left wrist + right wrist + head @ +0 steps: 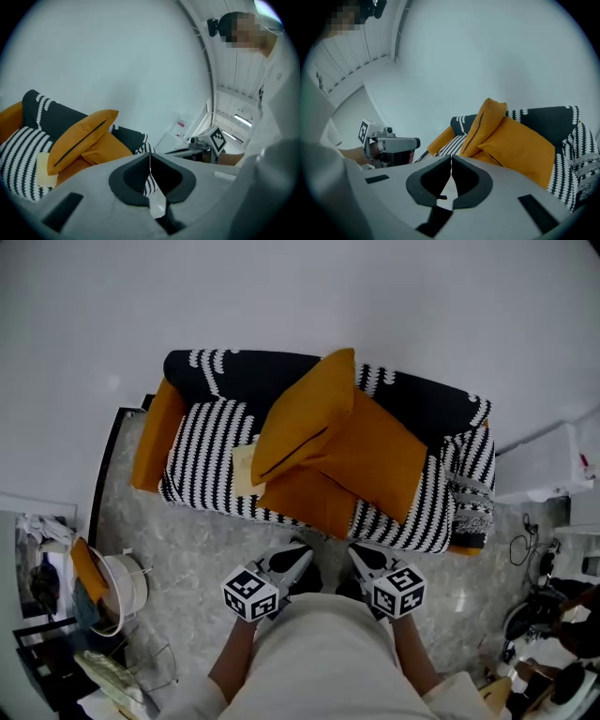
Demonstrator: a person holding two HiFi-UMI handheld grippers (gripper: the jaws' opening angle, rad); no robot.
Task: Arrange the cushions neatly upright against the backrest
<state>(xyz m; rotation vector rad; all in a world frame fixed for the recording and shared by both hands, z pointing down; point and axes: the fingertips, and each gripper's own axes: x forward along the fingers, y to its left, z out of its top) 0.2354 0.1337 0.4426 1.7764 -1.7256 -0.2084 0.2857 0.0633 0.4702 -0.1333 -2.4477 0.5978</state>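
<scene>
Left gripper (300,557) and right gripper (361,559) are sitting shut and holding nothing, low in the middle of the frame. Orange cushions (375,456) are lying in a messy pile on the striped sofa (202,442), in the middle of the frame.

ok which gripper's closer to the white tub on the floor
Left. In the head view the left gripper is to the right of the white tub, apart from it; the right gripper is farther right, beyond the left one.
</scene>
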